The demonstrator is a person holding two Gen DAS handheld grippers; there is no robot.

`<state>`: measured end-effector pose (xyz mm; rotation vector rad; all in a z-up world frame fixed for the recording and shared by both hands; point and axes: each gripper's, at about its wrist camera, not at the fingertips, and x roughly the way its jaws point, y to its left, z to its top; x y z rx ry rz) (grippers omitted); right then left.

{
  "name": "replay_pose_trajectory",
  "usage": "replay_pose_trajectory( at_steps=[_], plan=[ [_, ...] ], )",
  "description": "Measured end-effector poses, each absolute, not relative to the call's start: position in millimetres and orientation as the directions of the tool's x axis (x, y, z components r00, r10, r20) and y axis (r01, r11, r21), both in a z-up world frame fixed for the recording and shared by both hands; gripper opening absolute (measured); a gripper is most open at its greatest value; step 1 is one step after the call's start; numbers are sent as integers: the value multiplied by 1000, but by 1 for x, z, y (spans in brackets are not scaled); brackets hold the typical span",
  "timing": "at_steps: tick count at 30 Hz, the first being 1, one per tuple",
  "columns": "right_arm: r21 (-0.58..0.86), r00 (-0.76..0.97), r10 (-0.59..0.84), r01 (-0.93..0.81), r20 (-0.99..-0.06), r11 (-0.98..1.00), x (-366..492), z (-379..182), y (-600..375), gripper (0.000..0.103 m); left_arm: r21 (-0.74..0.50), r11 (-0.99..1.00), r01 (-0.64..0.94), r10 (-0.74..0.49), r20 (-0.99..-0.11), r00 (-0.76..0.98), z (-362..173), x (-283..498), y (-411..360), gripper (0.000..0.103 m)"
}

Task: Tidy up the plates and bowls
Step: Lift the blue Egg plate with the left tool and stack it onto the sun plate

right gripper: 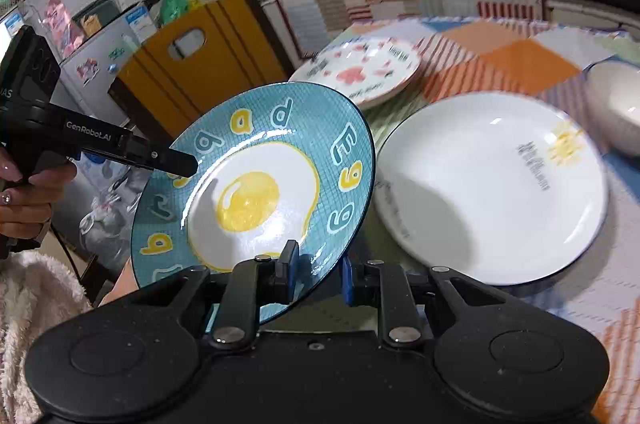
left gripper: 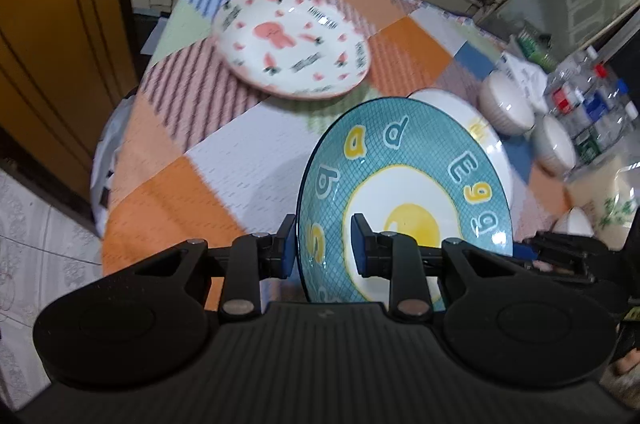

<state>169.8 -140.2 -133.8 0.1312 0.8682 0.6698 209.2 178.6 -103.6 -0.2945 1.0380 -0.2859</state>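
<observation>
A teal plate with a fried-egg picture [left gripper: 404, 200] [right gripper: 256, 192] is held tilted above the table by both grippers. My left gripper [left gripper: 324, 244] is shut on its rim; it shows in the right wrist view [right gripper: 176, 162] at the plate's left edge. My right gripper [right gripper: 318, 274] is shut on the near rim. A pink-patterned plate [left gripper: 292, 44] [right gripper: 360, 70] lies at the table's far side. A large white plate [right gripper: 492, 188] [left gripper: 488, 132] lies flat to the right. White bowls [left gripper: 508, 108] [right gripper: 616, 108] sit beyond it.
The table has a patchwork cloth [left gripper: 208, 160]. Several plastic bottles [left gripper: 592, 104] stand at its right edge. A yellow chair back [right gripper: 188, 64] stands to the left of the table. Kitchen counters run along the far wall.
</observation>
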Motion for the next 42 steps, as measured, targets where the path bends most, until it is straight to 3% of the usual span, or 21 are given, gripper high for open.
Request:
replay_pose_trajectory(
  at_steps=[12,21,42],
  plan=[
    [346,565,524,-397,-637,850,195,-107,-205,26,-404,890,208,-454,-759,467,-87,264,111,25],
    [311,578,439,-312,-687,898,227,-119,-244,26,-424,888,181,-459,-777,431,-120,298,63,25],
    [277,511,369,-251,-776,928,252,-154,-235,27,-363,918,160,-396,-835,383,-163,299,59,25]
  ],
)
